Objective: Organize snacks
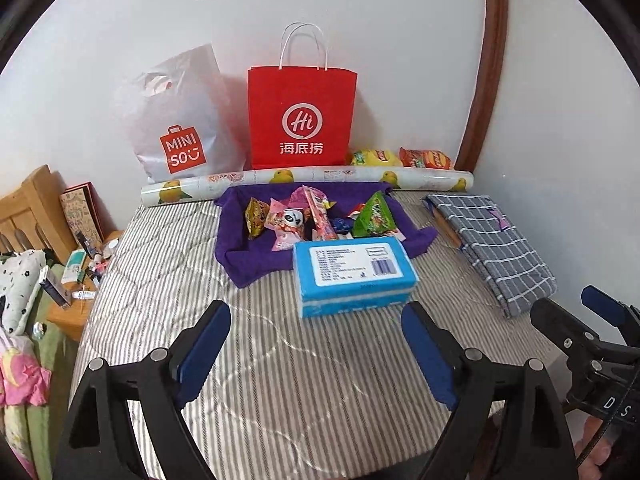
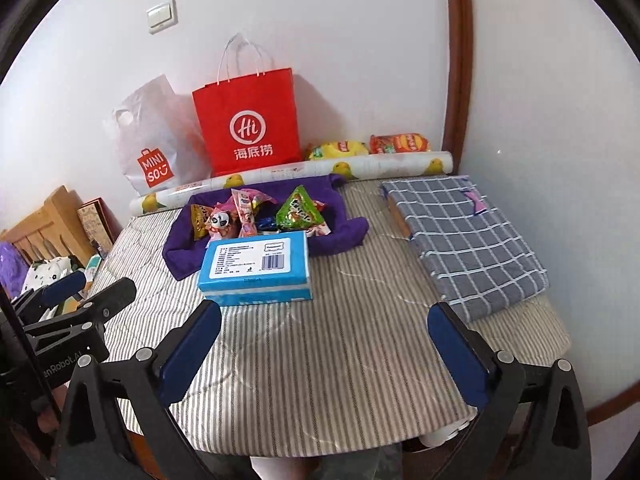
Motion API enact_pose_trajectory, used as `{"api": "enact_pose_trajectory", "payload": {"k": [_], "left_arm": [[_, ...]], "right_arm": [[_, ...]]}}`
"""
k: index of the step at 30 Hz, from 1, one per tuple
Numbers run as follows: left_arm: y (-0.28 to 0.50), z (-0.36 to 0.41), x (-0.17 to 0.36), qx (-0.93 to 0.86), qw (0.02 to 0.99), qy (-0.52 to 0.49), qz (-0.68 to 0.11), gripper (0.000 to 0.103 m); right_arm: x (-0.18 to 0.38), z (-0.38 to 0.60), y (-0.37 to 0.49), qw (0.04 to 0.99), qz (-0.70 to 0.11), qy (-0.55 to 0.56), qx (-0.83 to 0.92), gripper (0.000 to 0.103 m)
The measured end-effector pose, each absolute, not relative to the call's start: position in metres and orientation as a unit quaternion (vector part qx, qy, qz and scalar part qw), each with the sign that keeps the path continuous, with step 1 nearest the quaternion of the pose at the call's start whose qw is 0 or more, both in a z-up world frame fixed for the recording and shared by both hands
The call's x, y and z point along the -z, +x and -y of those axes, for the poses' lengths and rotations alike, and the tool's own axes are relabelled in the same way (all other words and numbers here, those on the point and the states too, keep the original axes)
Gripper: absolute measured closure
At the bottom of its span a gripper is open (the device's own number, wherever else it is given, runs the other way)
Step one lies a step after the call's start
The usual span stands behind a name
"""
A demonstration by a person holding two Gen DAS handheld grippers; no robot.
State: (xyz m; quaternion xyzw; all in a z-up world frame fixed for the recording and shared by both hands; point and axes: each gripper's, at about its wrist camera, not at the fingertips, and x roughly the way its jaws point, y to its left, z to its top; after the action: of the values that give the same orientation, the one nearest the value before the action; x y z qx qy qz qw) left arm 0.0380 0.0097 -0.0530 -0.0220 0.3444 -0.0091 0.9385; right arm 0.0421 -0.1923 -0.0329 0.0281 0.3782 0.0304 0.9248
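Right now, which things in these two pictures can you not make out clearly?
- Red paper bag and white plastic bag: their contents, hidden by their own walls in both views.
- Blue box: label print too small to read.
- Small snacks on the purple cloth: partly hidden behind the box, left view.
- Folded checked cloth: covers something underneath.

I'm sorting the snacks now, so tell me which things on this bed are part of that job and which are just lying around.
Belongs to the job:
- snack packets on the purple cloth
- yellow chip bag
- red chip bag
- possibly the red paper bag

Just lying about:
- blue tissue pack
- checked folded fabric
- patterned paper roll
- Miniso bag
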Motion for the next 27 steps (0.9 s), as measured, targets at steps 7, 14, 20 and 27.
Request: {"api": "enact_pose_trajectory", "payload": {"k": [7,14,20,27], "left_arm": [[0.01,0.002,0.043,0.008,0.944,-0.016,-0.329,0.016],[-0.007,0.006,0.036,-0.001,0.948,-0.012,-0.318,0.015],[-0.013,0.008,0.035,-0.002,0.948,-0.01,-0.317,0.015],[-0.014,0.005,0.035,-0.003,0.949,-0.018,-0.316,0.015]], "right_arm": [[0.018,0.193,0.012,0.936,-0.351,0.012,-0.024,0.001],[0.008,0.194,-0.006,0.942,-0.336,0.008,-0.024,0.001],[0.003,0.196,-0.013,0.944,-0.33,0.011,-0.021,0.001],[0.002,0.195,-0.017,0.945,-0.327,0.011,-0.022,0.001]]}}
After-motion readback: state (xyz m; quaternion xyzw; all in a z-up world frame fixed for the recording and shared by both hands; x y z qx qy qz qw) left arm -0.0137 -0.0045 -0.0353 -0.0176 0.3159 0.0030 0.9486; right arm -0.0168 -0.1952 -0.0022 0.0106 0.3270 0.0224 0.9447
